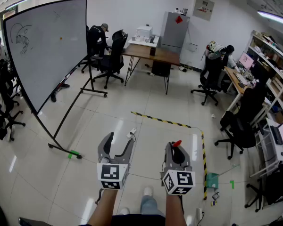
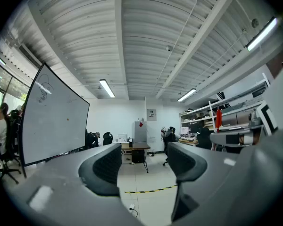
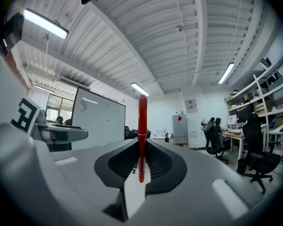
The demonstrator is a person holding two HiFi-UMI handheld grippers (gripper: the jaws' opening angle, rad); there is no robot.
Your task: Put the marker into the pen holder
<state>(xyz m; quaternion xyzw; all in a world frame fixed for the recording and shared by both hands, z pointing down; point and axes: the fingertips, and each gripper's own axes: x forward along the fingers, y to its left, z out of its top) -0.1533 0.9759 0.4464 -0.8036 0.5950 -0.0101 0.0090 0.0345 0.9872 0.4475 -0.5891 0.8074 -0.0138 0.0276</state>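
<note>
Marker: red, upright, pinched between the jaws of the right gripper. The jaws are closed tight on its lower part; most of its length sticks up above them. In the head view only its red top shows over the jaw tips.

Left gripper: jaws well apart, nothing between them. Its own view shows only floor and a strip of tape through the gap.

Position: the 2 grippers are held in the air side by side, near each other but not touching, over the tiled floor. Each is gripped from below by one of the person's arms. A shoe shows on the floor between them, lower in the frame.

Surroundings, head view:
- Yellow-black tape runs across the floor ahead of the grippers, then turns down along the right gripper's side.
- Whiteboard on a rolling stand at left, with a scribble in its upper left corner.
- Desk near the far wall, a printer on it, a grey cabinet behind it.
- Black chair left of the desk.
- Shelves along the right wall, a seated person near them.
</note>
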